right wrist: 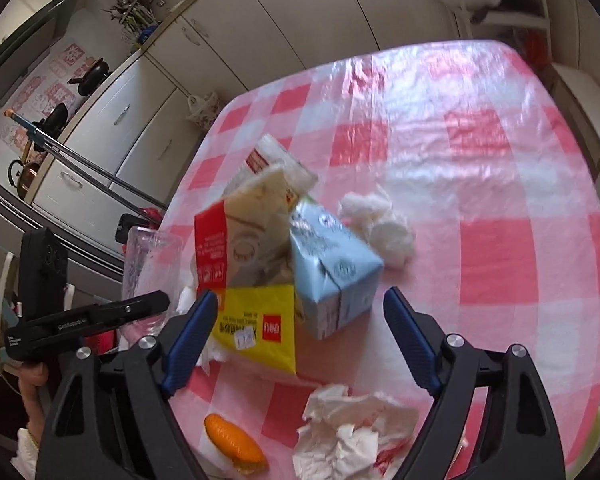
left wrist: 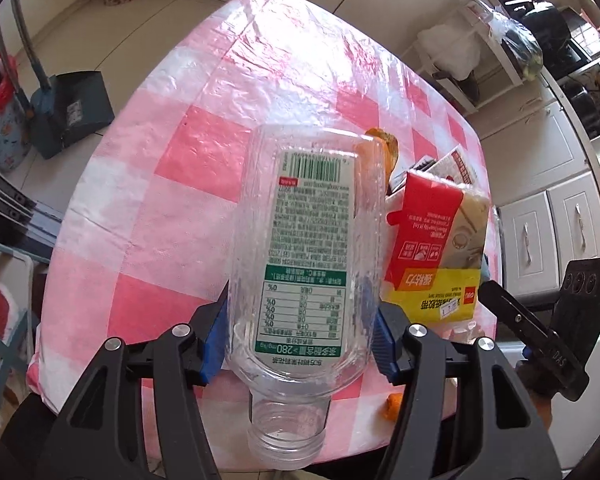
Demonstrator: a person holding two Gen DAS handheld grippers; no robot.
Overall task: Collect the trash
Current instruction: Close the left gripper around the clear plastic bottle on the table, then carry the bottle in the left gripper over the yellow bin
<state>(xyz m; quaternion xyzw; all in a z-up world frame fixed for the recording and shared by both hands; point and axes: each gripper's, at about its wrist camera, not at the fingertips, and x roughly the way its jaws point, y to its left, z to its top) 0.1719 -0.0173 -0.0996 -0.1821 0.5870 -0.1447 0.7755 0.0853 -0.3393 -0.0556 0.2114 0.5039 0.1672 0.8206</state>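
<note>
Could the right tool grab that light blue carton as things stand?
Probably yes. The right tool is open with nothing between its fingers, and the light blue carton lies just ahead of it. The yellow and red packet leans against the carton's side and could get pinched too.

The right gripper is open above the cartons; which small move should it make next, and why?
Probably lower the right gripper onto the light blue carton and close: it lies between the open jaws, untouched, while the left gripper already holds the empty bottle.
</note>
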